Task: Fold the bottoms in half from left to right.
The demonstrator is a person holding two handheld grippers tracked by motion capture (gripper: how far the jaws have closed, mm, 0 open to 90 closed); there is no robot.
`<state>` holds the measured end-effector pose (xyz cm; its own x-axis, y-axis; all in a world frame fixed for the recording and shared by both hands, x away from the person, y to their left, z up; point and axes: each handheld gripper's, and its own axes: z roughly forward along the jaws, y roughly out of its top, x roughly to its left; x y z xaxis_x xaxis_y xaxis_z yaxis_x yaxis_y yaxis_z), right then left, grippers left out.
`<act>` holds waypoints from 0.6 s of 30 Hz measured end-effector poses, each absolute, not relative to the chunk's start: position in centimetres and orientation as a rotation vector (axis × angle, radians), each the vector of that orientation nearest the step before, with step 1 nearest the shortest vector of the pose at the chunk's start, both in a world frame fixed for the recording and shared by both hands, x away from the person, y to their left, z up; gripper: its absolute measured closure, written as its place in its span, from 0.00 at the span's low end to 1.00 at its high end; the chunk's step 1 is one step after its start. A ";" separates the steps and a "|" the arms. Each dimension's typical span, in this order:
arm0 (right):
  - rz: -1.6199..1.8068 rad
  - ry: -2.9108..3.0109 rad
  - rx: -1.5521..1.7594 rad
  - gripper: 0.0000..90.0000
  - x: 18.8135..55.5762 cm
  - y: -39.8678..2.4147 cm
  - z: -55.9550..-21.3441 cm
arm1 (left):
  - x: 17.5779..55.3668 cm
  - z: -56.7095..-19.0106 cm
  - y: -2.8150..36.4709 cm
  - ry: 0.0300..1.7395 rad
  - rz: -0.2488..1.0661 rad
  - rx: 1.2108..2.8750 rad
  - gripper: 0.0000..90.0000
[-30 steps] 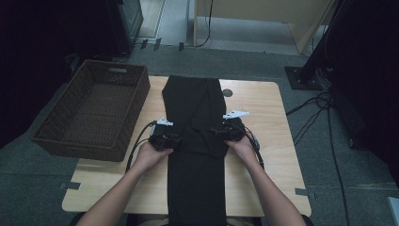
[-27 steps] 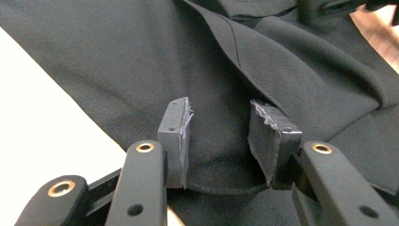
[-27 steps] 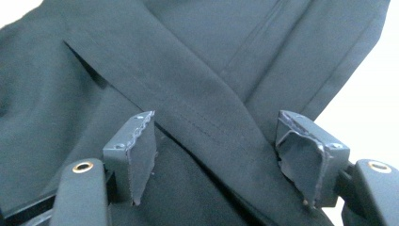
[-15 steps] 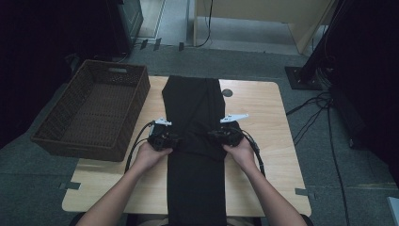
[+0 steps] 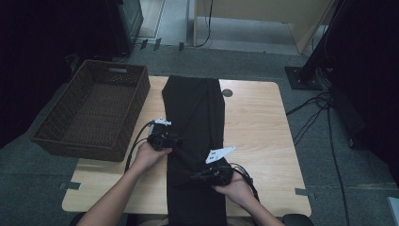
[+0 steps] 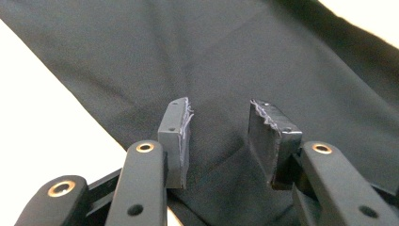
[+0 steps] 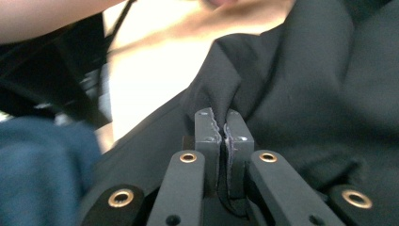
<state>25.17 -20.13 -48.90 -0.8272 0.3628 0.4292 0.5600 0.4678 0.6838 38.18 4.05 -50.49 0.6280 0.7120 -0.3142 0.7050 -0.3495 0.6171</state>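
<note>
Looked down on a pale wooden counter standing on grey carpet, with a dark brown wicker basket at its left side, overhanging the left edge. Found a long black cloth laid lengthwise down the middle of the counter, from near the far edge to past the near edge, just beside the basket but apart from it. Noted a small round dark hole in the counter top just right of the cloth's far end. Saw 2 bare forearms coming in from below, each hand gripping 1 tool. Placed the left hand at the cloth's left border, about halfway along, with the left tongs pointing rightward onto the fabric. Read the left tongs in the left gripper view as spread apart, with flat black cloth behind both frayed pads and nothing pinched between them. Could not tell whether the pad tips touched the fabric. Placed the right hand nearer the person, over the cloth's right half, with a grey 3-cornered plate on top of its tool and the right tongs aimed leftward across the cloth. Found the right tongs in the right gripper view pressed together on a raised fold of the black cloth, with the fabric peaking up just beyond the pads and draping away to the right.
</note>
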 end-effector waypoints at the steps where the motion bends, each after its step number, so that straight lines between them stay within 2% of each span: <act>1: -1.267 -2.481 -0.767 0.96 24.8 -20.0 -49.0 | 38.2 -50.5 4.1 1.106 0.011 2.102 0.66; 3: -1.235 -2.450 -0.695 0.90 24.5 -19.9 -48.9 | 38.1 -50.5 4.0 1.104 0.019 2.107 0.66; 5: -1.256 -2.505 -0.703 0.71 24.6 -19.9 -48.6 | 38.0 -50.5 3.9 1.103 0.029 2.113 0.66; 6: -1.285 -2.515 -0.727 0.70 25.0 -20.2 -48.5 | 38.0 -50.4 3.9 1.100 0.030 2.121 0.66; 8: -1.373 -2.536 -0.827 0.62 26.1 -21.1 -48.3 | 37.8 -50.4 3.8 1.096 0.030 2.123 0.66; 13: -1.433 -2.622 -1.123 0.59 29.5 -23.3 -49.0 | 37.3 -50.3 3.5 1.073 0.050 2.159 0.65; 18: -1.371 -2.682 -1.324 0.53 32.0 -23.4 -50.3 | 37.2 -50.3 3.5 1.073 0.050 2.156 0.65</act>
<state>32.01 -23.44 -50.28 -0.6670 0.7140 0.2127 0.5906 0.3327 0.7351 37.21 3.53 -50.28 0.6535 0.7087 -0.2657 0.6809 -0.3972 0.6153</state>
